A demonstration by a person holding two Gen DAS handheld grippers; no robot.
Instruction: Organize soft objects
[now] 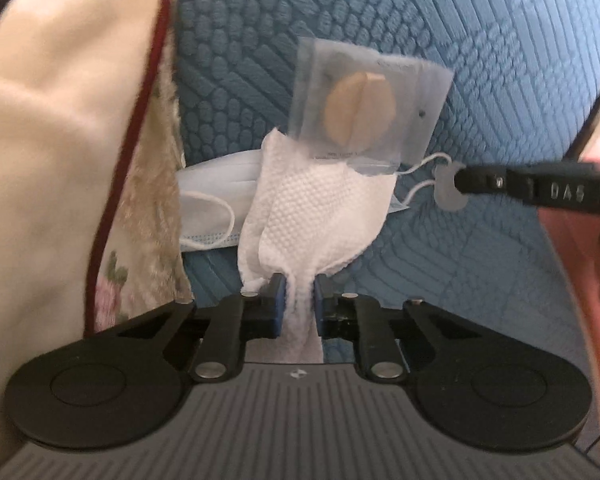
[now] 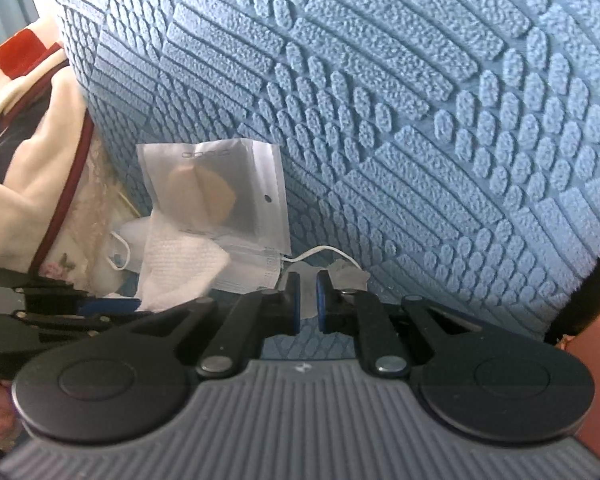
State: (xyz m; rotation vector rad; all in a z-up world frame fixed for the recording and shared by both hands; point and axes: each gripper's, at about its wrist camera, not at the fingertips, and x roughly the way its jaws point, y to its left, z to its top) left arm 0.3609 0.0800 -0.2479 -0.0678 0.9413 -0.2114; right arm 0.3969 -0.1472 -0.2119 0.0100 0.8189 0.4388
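Left gripper (image 1: 299, 280) pinches the tissue (image 1: 320, 216) at lower centre; the tissue runs up-frame over the mask (image 1: 208, 192), pouch (image 1: 364, 108) atop. Right gripper (image 2: 308, 280) pinches a clear scrap (image 2: 342, 274) just right of the mask's loop, so left is nearer

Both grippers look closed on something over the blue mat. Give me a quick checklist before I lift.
1. Left gripper shut on white tissue: ok.
2. Right gripper shut on small translucent tab: ok.
3. Sponge packet clear of the tissue: not ok, it overlaps the top edge.
4. Face mask free of the tissue: not ok, it lies underneath.
5. Tab joined to mask ear loop: cannot tell.
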